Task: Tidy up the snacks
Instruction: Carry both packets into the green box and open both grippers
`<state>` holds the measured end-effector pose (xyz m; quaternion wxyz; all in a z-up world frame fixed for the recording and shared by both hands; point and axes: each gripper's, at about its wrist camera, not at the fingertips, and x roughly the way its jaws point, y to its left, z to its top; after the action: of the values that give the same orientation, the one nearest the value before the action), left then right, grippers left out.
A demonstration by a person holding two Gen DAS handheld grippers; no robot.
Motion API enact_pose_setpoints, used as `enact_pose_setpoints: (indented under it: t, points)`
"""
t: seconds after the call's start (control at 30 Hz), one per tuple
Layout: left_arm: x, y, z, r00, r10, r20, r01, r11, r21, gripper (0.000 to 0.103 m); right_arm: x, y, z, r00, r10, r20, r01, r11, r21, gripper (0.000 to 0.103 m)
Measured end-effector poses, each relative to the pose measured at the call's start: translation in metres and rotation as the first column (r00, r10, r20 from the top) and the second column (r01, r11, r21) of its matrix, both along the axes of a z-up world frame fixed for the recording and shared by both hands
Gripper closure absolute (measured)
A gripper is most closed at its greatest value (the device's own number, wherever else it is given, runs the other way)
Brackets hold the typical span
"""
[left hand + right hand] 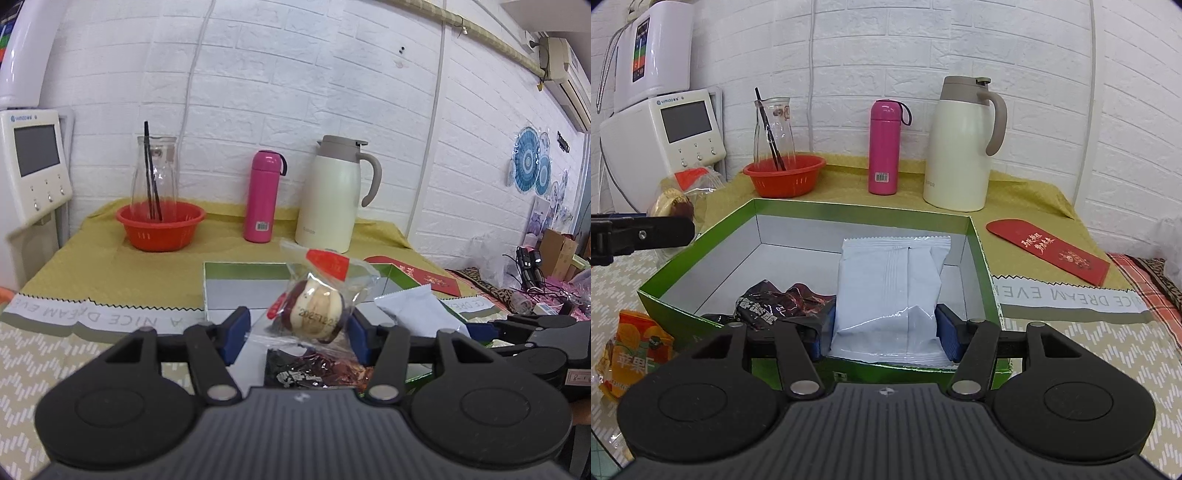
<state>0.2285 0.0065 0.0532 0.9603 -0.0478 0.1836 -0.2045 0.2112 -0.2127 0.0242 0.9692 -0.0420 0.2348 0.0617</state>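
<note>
Over green box [679, 280]: left gripper [295, 332] jaws pinching wrapped pastry [317, 310], right gripper [882, 332] jaws pinching white packet [890, 291]. Packing underway; next, lower and release inside.

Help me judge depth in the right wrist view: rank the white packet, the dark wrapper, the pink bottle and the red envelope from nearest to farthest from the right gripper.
1. White packet, between the right gripper's fingers.
2. Dark wrapper, just left, in the box.
3. Red envelope, right, outside the box.
4. Pink bottle, at the wall.
</note>
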Motion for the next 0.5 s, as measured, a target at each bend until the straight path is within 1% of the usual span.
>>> enact_pose_setpoints:
  t: [0.03,0.07,0.1,0.13,0.2,0.23,0.3,0.4,0.5]
  points:
    - [0.000,0.002,-0.001,1.000,0.000,0.010,0.000,1.000,-0.020,0.034,0.001,0.000,0.000,1.000,0.011,0.004,-0.011,1.000,-0.004,0.005]
    - [-0.001,0.004,-0.002,1.000,0.006,0.023,-0.006,0.999,-0.040,0.027,0.000,0.000,0.000,1.000,0.023,0.006,-0.023,1.000,-0.009,0.000]
    - [-0.003,0.006,-0.003,0.999,0.015,0.046,-0.012,0.998,-0.066,0.025,-0.001,0.001,0.000,0.999,0.034,0.010,-0.034,0.999,-0.016,0.000]
    - [-0.005,0.007,-0.002,0.998,0.021,0.064,-0.015,0.996,-0.084,0.019,-0.003,0.002,0.000,0.999,0.038,0.024,-0.038,0.999,-0.025,0.000]
    - [-0.007,0.008,-0.001,0.996,0.042,0.075,-0.034,0.994,-0.101,0.003,-0.009,0.004,0.001,0.997,0.038,0.060,-0.035,0.998,-0.055,0.000]
    - [-0.010,0.008,-0.001,0.995,0.049,0.091,-0.040,0.994,-0.106,0.003,-0.010,0.005,0.002,0.997,0.035,0.066,-0.031,0.997,-0.069,0.000]
    - [-0.014,0.006,0.001,0.993,0.051,0.103,-0.043,0.996,-0.083,0.003,-0.014,0.006,0.002,0.997,0.033,0.075,-0.027,0.996,-0.081,0.000]
    - [-0.022,0.004,0.004,0.991,0.049,0.121,-0.043,0.997,-0.058,0.003,-0.019,0.006,0.004,0.996,0.036,0.080,-0.030,0.997,-0.074,0.000]
    - [-0.032,0.004,0.008,0.991,0.038,0.129,-0.030,0.997,-0.067,0.003,-0.029,0.007,0.007,0.995,0.042,0.088,-0.037,0.997,-0.065,0.000]
